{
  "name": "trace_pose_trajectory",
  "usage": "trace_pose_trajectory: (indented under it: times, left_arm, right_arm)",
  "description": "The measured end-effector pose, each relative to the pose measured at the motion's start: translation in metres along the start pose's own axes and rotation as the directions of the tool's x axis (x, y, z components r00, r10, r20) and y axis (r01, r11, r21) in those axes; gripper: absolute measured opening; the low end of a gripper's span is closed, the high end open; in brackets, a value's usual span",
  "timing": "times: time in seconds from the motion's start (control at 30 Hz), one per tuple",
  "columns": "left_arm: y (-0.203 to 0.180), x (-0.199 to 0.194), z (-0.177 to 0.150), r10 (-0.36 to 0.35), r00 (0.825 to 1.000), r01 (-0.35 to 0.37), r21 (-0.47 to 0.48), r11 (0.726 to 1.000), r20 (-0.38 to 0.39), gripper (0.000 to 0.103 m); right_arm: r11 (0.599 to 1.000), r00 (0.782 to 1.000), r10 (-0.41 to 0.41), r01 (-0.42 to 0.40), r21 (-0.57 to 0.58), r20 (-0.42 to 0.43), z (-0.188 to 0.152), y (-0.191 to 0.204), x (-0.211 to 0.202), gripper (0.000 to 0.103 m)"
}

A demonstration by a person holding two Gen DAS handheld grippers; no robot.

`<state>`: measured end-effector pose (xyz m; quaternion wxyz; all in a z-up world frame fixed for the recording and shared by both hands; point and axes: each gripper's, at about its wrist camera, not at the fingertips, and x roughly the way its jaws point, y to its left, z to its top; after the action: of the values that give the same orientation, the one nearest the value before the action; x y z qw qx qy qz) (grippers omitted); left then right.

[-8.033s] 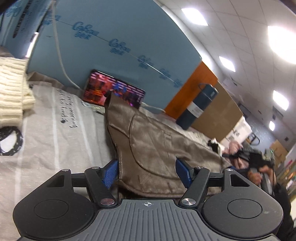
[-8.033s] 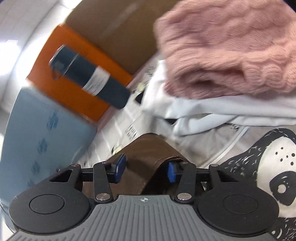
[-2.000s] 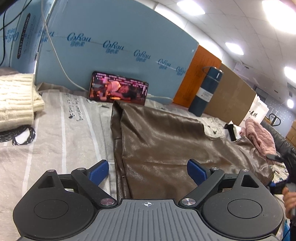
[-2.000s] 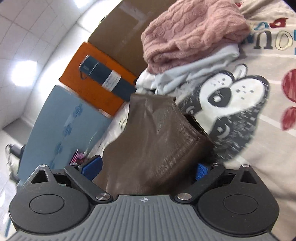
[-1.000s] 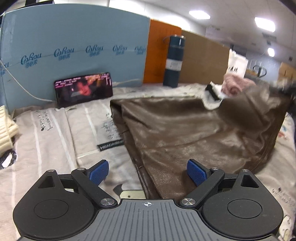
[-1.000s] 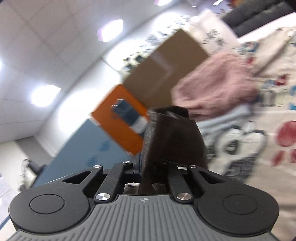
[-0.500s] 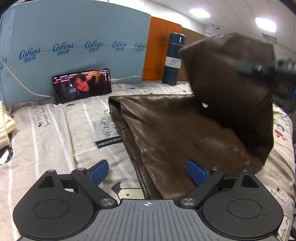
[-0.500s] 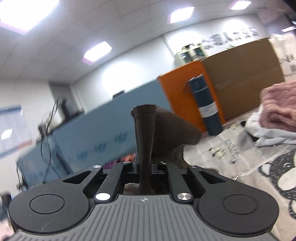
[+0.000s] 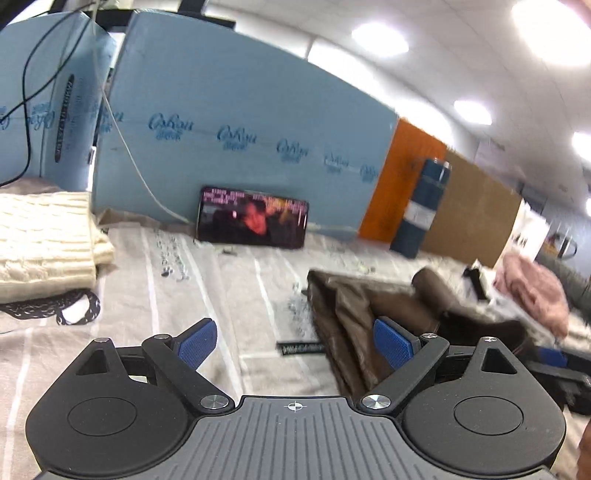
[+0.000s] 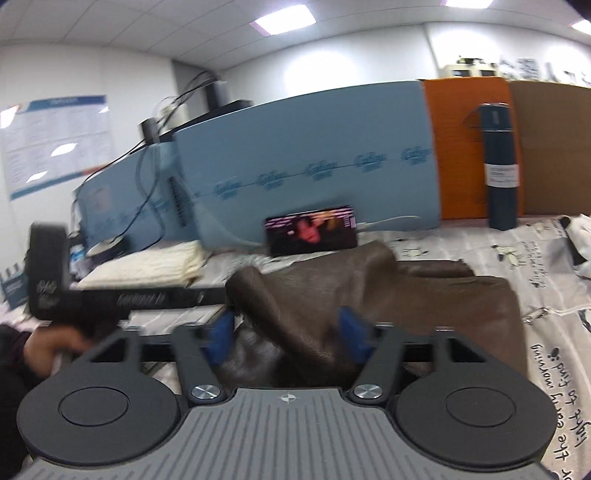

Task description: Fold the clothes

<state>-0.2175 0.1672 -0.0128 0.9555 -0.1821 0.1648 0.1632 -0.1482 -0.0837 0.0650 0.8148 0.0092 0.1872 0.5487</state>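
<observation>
Bright ceiling panels [image 9: 379, 36], motion blur, fisheye-bent edges

the brown jacket [image 10: 424, 295] looked like smooth leather with a soft sheen. the bed sheet [image 9: 221, 295] was matt printed cloth. the cream sweater [image 9: 40, 240] was chunky ribbed knit, the pink sweater [image 9: 532, 291] fuzzy. the phone [image 9: 253, 218] screen was glossy. the flask [image 10: 499, 162] looked matt, with a paper label.

A lit phone [image 9: 252, 220] leans against blue board [image 9: 236, 122], flask [image 10: 499, 166] well apart.
</observation>
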Motion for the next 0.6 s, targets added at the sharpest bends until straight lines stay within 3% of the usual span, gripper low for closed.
trace_pose_trajectory:
  times: [0.13, 0.27, 0.37, 0.53, 0.6]
  left_arm:
    - [-0.008, -0.008, 0.0, -0.086, 0.995, 0.083, 0.043, 0.996, 0.057, 0.095]
    - [-0.022, -0.014, -0.004, -0.137, 0.987, 0.125, 0.132, 0.983, 0.084, 0.097]
    - [-0.032, -0.014, -0.006, -0.164, 0.982, 0.147, 0.177, 0.973, 0.088, 0.098]
    - [-0.053, -0.014, -0.011, -0.217, 0.975, 0.196, 0.26, 0.946, 0.052, 0.1]
    - [-0.061, -0.009, -0.013, -0.173, 0.985, 0.157, 0.295, 0.943, 0.027, 0.1]
  right_arm:
    - [0.998, 0.998, 0.055, -0.055, 0.0, 0.0, -0.006, 0.001, -0.008, 0.088]
    - [0.992, 0.988, 0.122, -0.117, 0.056, -0.096, -0.015, -0.003, 0.002, 0.092]
    - [0.983, 0.976, 0.168, -0.156, 0.092, -0.138, -0.023, -0.005, 0.006, 0.092]
    - [0.974, 0.961, 0.226, -0.219, 0.059, -0.158, -0.025, 0.002, 0.003, 0.098]
    - [0.971, 0.957, 0.24, -0.236, 0.044, -0.165, -0.024, 0.006, 0.001, 0.099]
